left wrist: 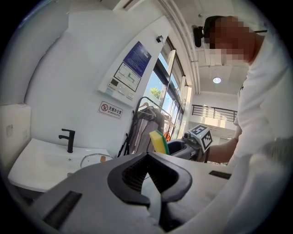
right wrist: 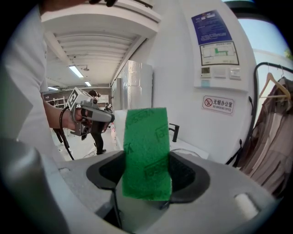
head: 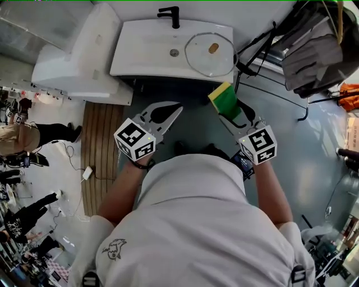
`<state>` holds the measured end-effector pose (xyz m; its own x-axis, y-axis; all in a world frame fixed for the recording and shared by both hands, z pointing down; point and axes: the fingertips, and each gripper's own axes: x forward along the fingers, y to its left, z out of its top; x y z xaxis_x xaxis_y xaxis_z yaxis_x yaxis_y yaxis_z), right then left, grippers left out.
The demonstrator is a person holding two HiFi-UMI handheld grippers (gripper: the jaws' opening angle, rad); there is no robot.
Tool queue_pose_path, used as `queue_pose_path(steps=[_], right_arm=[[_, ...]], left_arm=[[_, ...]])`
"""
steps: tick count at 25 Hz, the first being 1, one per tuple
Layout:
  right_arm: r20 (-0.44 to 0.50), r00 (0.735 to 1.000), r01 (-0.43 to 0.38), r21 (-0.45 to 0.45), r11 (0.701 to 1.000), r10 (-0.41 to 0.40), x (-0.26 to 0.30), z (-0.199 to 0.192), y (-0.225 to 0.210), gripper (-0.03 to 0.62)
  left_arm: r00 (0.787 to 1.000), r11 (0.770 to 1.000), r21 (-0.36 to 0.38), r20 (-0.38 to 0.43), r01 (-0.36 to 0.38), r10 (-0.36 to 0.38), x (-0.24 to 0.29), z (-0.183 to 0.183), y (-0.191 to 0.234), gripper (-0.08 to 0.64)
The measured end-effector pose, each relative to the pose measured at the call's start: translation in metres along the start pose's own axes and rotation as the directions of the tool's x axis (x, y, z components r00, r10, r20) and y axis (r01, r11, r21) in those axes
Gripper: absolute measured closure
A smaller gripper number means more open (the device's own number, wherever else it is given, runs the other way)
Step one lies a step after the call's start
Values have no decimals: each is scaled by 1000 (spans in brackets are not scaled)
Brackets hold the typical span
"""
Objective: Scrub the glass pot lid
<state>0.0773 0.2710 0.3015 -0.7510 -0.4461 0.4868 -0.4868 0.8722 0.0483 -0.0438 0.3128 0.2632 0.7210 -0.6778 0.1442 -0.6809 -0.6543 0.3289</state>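
Observation:
The glass pot lid [head: 210, 54], round with a brown knob, lies in the right part of the white sink basin [head: 146, 50]; it also shows in the left gripper view as the lid [left wrist: 93, 160]. My right gripper [head: 229, 116] is shut on a yellow and green sponge [head: 224, 99], held in the air in front of the sink, below the lid. The sponge's green face [right wrist: 146, 153] fills the gap between the jaws. My left gripper [head: 175, 112] is shut and empty, level with the right one and to its left.
A black faucet [head: 170, 15] stands at the back of the basin. A white toilet [head: 78, 56] is left of the sink, with a wooden mat [head: 101, 151] before it. Dark clothes and bags [head: 314, 50] hang at the right. People stand at far left.

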Motion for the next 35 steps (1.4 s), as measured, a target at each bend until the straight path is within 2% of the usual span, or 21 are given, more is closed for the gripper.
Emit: queue_pose_path(steps=[6, 10, 22, 35], right_arm=[[5, 1000, 1, 11, 1000, -1, -35, -19, -1, 301], [13, 1000, -14, 8, 1000, 14, -66, -37, -5, 301], [29, 997, -67, -1, 998, 67, -141, -96, -16, 303], [45, 992, -117, -29, 993, 118, -167, -110, -29, 304]], left_arm=[[1000, 1000, 13, 13, 17, -17, 21, -3, -47, 561], [1000, 999, 33, 29, -2, 1, 40, -6, -78, 561], [995, 996, 17, 49, -92, 91, 82, -39, -152, 561], [991, 991, 11, 41, -130, 130, 106, -54, -187, 561]])
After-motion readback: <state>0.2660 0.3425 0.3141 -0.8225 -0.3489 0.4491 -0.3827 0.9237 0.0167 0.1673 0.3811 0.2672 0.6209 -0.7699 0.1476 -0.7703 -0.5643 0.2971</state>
